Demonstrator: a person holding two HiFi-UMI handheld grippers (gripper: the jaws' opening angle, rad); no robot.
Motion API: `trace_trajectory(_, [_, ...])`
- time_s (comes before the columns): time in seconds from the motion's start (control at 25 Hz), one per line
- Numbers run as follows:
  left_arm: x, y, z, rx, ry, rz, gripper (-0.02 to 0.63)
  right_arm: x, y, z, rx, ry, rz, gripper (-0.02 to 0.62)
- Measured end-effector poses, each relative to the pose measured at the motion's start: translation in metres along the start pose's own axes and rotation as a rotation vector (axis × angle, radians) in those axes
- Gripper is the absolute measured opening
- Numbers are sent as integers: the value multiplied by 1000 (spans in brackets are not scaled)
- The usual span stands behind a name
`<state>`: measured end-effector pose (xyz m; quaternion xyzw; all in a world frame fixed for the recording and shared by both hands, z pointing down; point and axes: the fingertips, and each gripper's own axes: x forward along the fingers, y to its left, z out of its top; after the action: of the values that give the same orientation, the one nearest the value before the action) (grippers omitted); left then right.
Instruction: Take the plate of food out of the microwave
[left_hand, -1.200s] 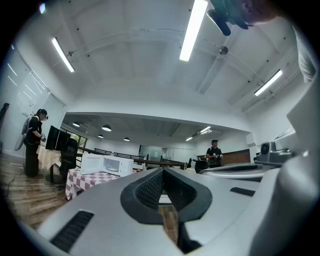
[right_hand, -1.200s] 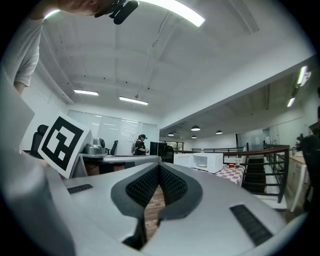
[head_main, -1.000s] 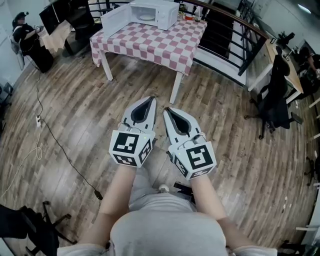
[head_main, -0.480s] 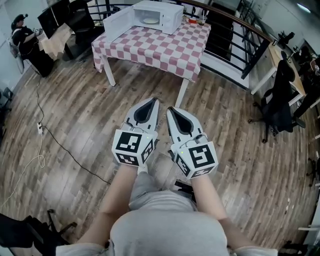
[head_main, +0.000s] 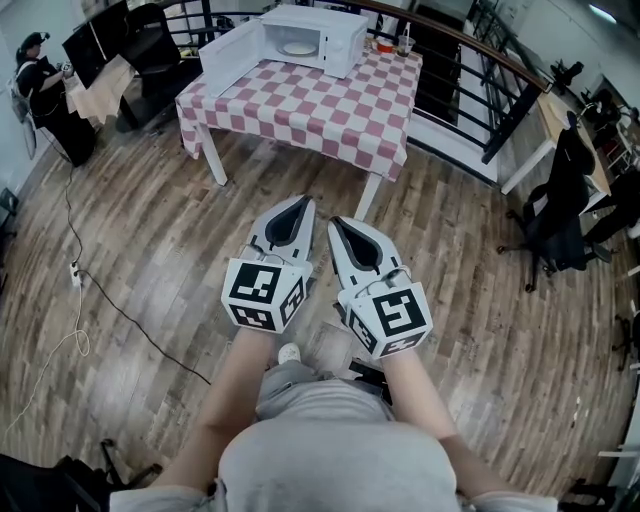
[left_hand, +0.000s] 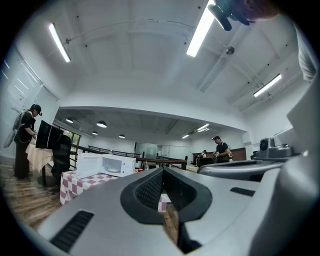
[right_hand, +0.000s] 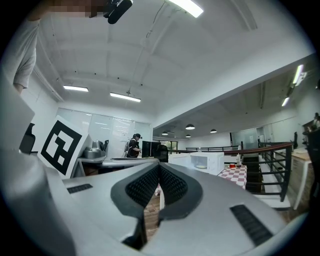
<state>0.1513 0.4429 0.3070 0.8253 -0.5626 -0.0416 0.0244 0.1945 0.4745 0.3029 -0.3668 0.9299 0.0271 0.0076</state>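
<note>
**White microwave far ahead, plate inside it, both grippers empty**

Held the left gripper (head_main: 301, 199) and the right gripper (head_main: 334, 221) side by side and level over the wooden floor (head_main: 150, 250), well short of the table (head_main: 320, 105). Pressed both pairs of jaws together, with nothing pinched between them. Found the microwave (head_main: 312, 38) at the far edge of the red-and-white checked cloth, its door (head_main: 228, 46) swung open to the left. Saw the plate (head_main: 298, 47) lying inside the cavity, pale and round, with the food on it too small to make out. Noted a black office chair (head_main: 558, 215) at the right and a person (head_main: 38, 80) by a desk at the far left.
</note>
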Motion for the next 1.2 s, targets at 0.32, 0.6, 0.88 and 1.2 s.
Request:
trace_trajectory(0.32, [24,42,1,7,2,-20,3,49,-5,-8,5,8,-28,26])
trace_trajectory(0.6, [36,79,7,47,-4,-27,3,93,-7,-15,20,16,-38,26])
trace_trajectory(0.88, [52,103,8,90,6,-51,3,124,-14,-20,32,18,-59,26])
trace_trajectory(1.2, [66,126,5,64,4,-20,3,147,-18,-23,18,25,-47,25])
